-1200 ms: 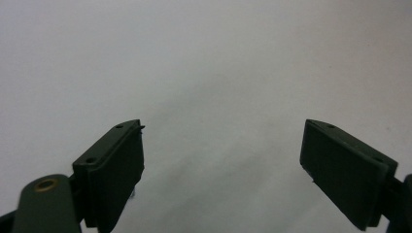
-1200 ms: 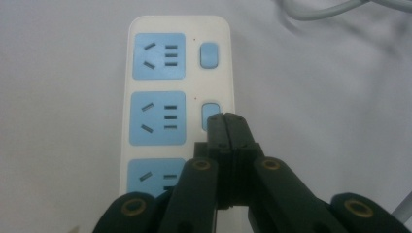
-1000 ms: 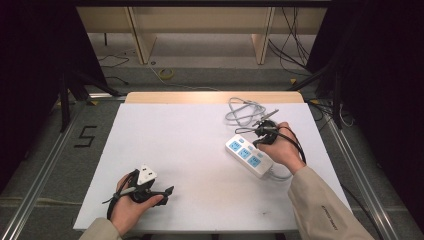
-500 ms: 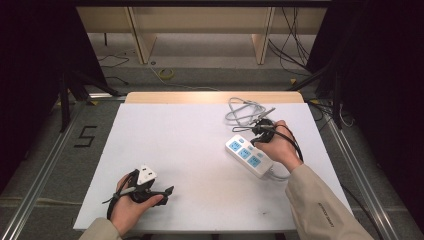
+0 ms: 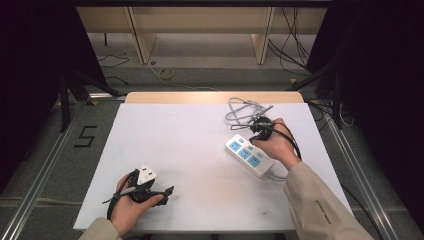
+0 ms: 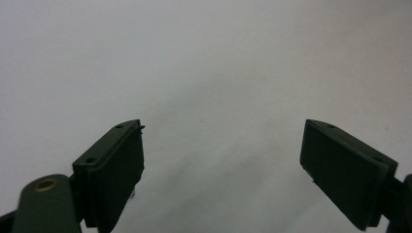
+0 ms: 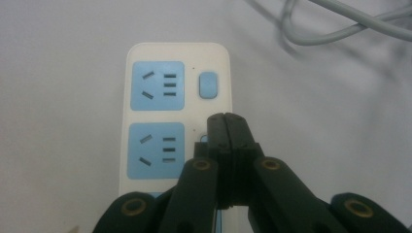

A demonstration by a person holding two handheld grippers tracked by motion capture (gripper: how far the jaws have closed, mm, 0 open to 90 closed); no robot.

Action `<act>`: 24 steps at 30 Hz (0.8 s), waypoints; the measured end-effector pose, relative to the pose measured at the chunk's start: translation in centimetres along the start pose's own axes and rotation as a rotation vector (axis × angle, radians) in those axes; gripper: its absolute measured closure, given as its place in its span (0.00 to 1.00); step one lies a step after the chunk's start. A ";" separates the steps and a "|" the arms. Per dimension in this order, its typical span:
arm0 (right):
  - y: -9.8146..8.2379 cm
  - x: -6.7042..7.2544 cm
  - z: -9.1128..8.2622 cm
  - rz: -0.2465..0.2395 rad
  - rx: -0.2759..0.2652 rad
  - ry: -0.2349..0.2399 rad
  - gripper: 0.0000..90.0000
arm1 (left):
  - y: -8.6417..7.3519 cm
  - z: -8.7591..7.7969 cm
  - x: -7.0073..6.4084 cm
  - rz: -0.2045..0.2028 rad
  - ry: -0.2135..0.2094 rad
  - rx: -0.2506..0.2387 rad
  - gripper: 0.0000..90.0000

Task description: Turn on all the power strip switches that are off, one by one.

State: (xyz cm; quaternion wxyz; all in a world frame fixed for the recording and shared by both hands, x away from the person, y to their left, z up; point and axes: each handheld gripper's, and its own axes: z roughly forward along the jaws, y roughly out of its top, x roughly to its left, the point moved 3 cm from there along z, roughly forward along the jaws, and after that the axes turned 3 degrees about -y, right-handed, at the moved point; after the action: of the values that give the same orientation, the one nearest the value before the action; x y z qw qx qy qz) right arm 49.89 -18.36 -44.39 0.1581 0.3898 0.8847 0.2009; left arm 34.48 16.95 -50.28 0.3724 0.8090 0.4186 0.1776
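Power strip [image 5: 249,156], white with blue sockets, lies on the right half of the white counter [image 5: 190,150], its grey cable [image 5: 240,111] looped just beyond its far end. In the right gripper view, the right hand-held gripper [image 7: 226,121] has its jaws pressed together with nothing between them, and their joined tip sits over the small blue switch beside the second socket [image 7: 156,150]; the switch by the first socket [image 7: 208,85] is in plain sight and untouched. Whether the tip actually presses the hidden switch cannot be told. The work looks to be at the pressing step, with the approach done and the release left. Well apart, near the counter's front left, the left hand-held gripper [image 6: 221,160] rests with jaws spread wide and empty above bare counter.
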 end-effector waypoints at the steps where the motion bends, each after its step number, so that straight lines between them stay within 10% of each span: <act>1: 0.0 0.0 0.0 0.000 0.000 0.000 1.00 | 0.0 0.0 0.0 0.000 0.000 0.000 0.17; 24: 1.2 0.1 0.6 0.006 0.003 0.007 1.00 | 0.0 0.0 0.0 0.000 -0.001 -0.002 0.17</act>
State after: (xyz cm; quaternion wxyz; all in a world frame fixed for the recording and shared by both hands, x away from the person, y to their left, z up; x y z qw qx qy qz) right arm 50.87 -17.37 -44.37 0.1540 0.3922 0.8843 0.2014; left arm 34.47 16.90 -50.25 0.3735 0.8088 0.4182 0.1775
